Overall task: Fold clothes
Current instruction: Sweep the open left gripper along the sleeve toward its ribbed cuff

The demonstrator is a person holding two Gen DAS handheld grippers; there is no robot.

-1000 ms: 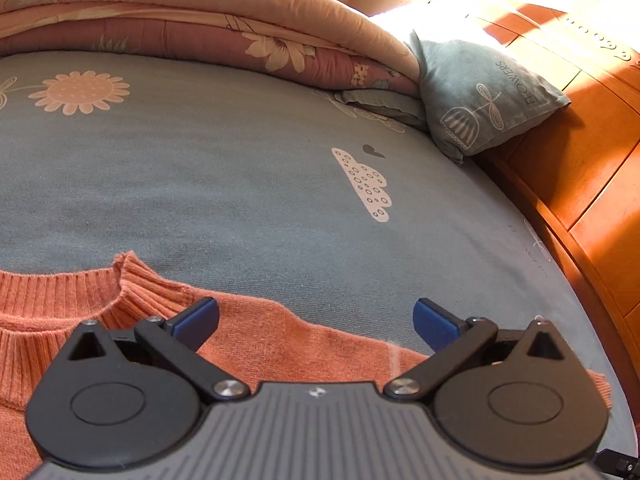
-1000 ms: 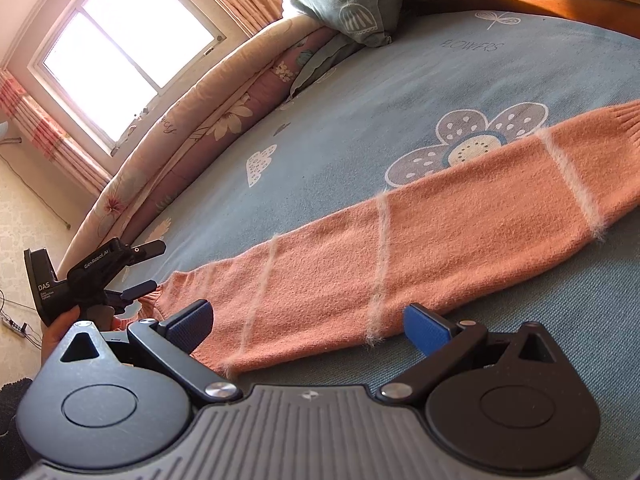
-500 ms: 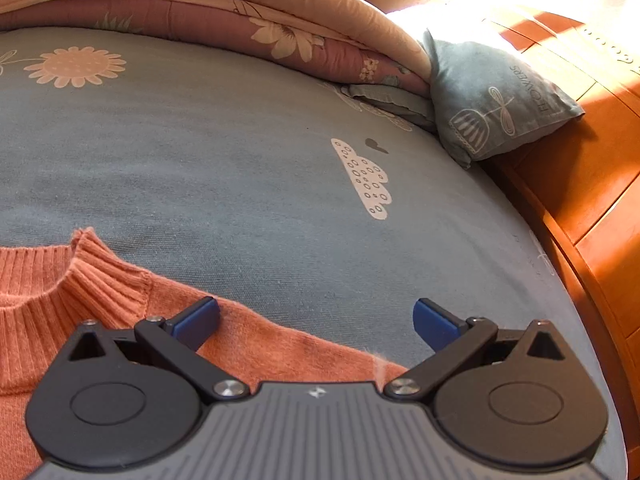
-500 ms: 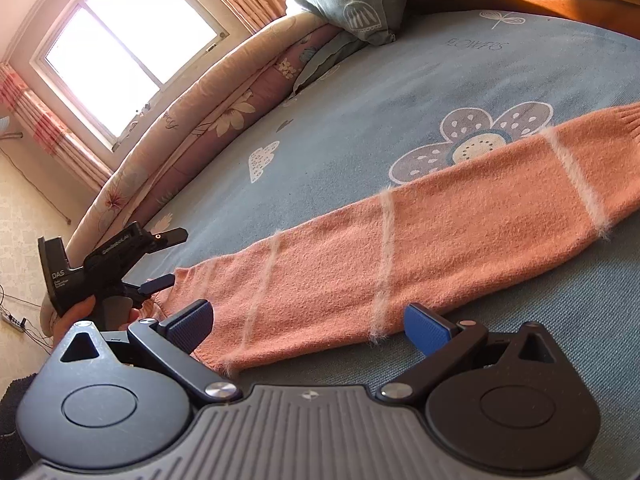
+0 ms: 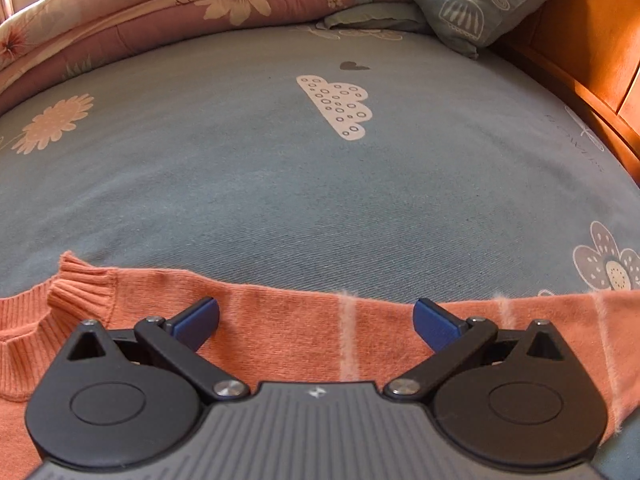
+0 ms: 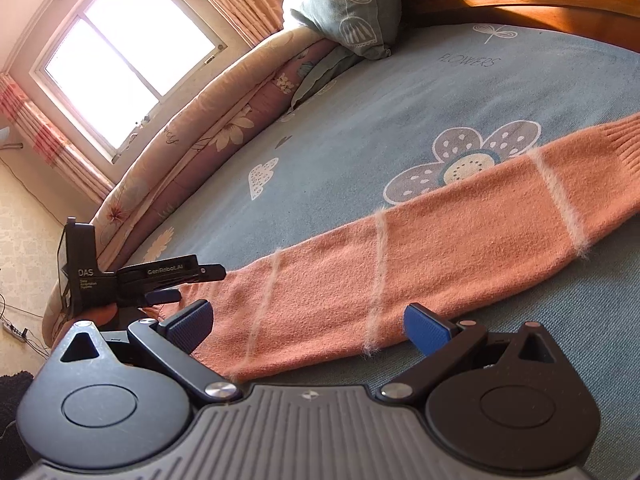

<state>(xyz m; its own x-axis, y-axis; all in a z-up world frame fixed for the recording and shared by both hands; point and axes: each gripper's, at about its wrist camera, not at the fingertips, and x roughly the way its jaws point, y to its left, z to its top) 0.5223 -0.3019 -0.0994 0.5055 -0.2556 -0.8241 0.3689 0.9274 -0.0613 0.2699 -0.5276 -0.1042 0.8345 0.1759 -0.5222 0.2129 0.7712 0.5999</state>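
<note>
From the left wrist view, the left gripper [image 5: 316, 320] hangs low over the orange sweater [image 5: 280, 328], its blue pads spread wide with nothing between them. The sweater lies flat on the bed [image 5: 280, 184], and the ribbed collar [image 5: 80, 284] sits just to the left of the pads, so this gripper is over the shoulder, at the root of the sleeve. The sleeve runs off to the right across the picture, its pale stripes crossing it, so its long axis lies square across the way the gripper points. A folded quilt [image 5: 160, 8] and a pillow [image 5: 480, 0] rest well beyond, against the far side. From the right wrist view, the right gripper [image 6: 308, 326] is likewise wide open and empty, poised just above the near edge of the sleeve [image 6: 400, 248], about midway along it. The sleeve stretches from lower left up to the ribbed cuff [image 6: 616, 140] at the upper right, well away from both grippers. The left gripper [image 6: 188, 284] shows at the left edge of this view, at the shoulder end. I would judge the right gripper the nearer one to the sleeve's length and cuff, so folding the sleeve inward would fall to it, while the left one anchors the shoulder.
</note>
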